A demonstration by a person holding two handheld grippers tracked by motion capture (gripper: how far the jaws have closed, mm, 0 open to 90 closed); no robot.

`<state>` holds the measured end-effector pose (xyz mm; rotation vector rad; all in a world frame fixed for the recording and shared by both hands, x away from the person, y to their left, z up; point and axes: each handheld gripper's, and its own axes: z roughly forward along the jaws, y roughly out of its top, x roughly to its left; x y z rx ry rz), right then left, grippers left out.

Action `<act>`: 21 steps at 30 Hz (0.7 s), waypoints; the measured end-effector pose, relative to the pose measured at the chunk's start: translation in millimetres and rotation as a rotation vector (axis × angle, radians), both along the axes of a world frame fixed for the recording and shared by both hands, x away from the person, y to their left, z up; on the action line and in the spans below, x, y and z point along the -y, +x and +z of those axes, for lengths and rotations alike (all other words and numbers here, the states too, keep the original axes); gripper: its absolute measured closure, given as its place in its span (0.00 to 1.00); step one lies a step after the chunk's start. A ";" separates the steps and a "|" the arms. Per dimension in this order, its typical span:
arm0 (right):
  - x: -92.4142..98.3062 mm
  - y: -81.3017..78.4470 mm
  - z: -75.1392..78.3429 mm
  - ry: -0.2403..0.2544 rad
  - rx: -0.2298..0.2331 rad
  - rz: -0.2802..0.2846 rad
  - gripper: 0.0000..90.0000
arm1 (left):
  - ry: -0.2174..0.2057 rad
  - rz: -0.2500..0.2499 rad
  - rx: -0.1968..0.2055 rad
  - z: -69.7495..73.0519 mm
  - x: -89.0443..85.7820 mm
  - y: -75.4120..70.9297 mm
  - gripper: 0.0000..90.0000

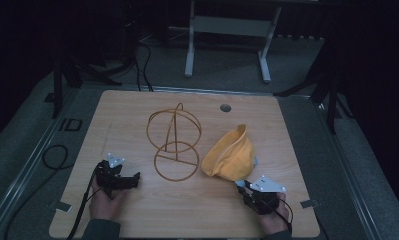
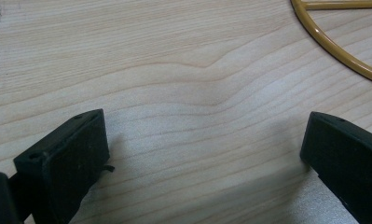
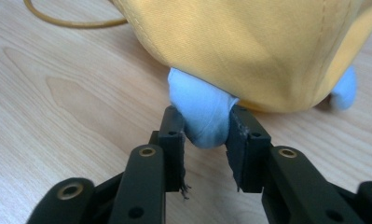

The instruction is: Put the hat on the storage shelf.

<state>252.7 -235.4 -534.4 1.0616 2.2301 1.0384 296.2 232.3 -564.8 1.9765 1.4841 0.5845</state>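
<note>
A yellow cap [image 1: 229,155] lies on the wooden table [image 1: 127,115], right of centre, with a light blue part [image 3: 204,116] sticking out from under its near edge. My right gripper [image 1: 241,184] [image 3: 204,123] is shut on that blue part, with both pads pressed against its sides. Left of the cap stands a gold wire stand [image 1: 174,142] made of rings on a post. Its base ring [image 2: 342,51] shows at the top right of the left gripper view. My left gripper [image 1: 132,180] [image 2: 204,135] rests low over bare wood near the stand's base, open, with nothing between its jaws.
A round cable hole [image 1: 225,107] sits near the table's far edge. Beyond the table stands a white desk frame [image 1: 227,40]. Black cables [image 1: 54,155] lie on the floor at the left. Tape tabs [image 1: 63,206] mark the near corners.
</note>
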 end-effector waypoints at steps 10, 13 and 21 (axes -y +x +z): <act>9.5 0.9 17.7 0.040 0.058 -0.013 0.84 | -0.002 0.001 0.001 -0.1 0.1 0.0 0.01; 10.8 1.6 21.1 0.045 0.063 -0.016 0.85 | -0.002 0.001 0.001 -0.1 0.1 0.0 0.01; 20.6 9.2 42.3 0.043 0.104 -0.016 0.87 | 0.000 0.000 0.000 0.0 0.0 0.0 0.01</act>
